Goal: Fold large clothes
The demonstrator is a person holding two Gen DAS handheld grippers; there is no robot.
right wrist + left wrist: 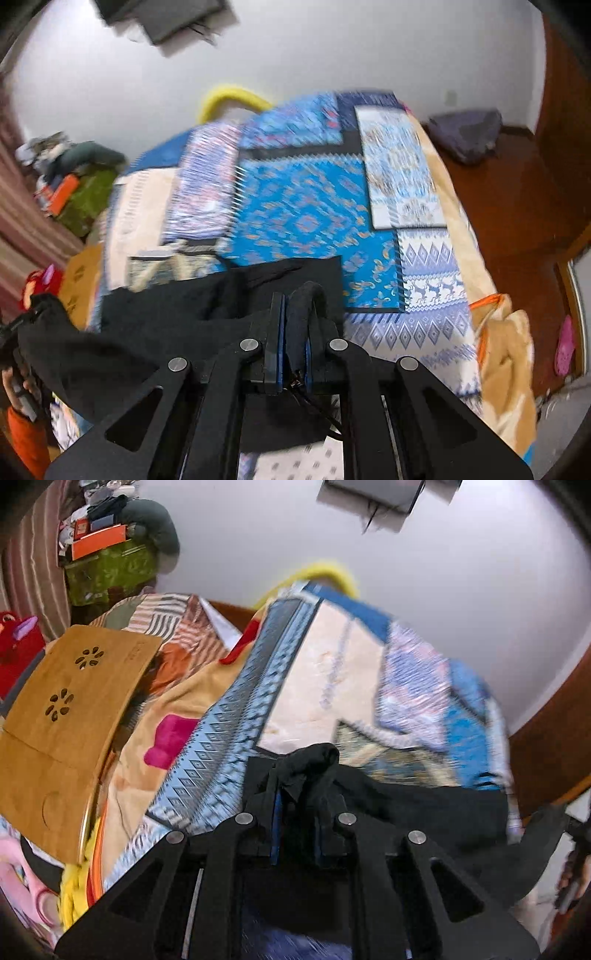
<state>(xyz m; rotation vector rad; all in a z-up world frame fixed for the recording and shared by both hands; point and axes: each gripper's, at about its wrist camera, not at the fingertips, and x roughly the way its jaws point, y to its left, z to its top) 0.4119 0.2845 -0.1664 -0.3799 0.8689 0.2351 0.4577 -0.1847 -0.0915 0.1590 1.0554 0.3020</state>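
Both tongs (pixel 301 775) (pixel 297 306) pinch limp black cloth (pixel 166 314) bunched.

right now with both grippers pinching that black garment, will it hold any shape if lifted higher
Probably not. The black garment bunches into a wad between the right gripper pads and sags between it and the left gripper, so it looks floppy. It likely drags on the patterned blanket.
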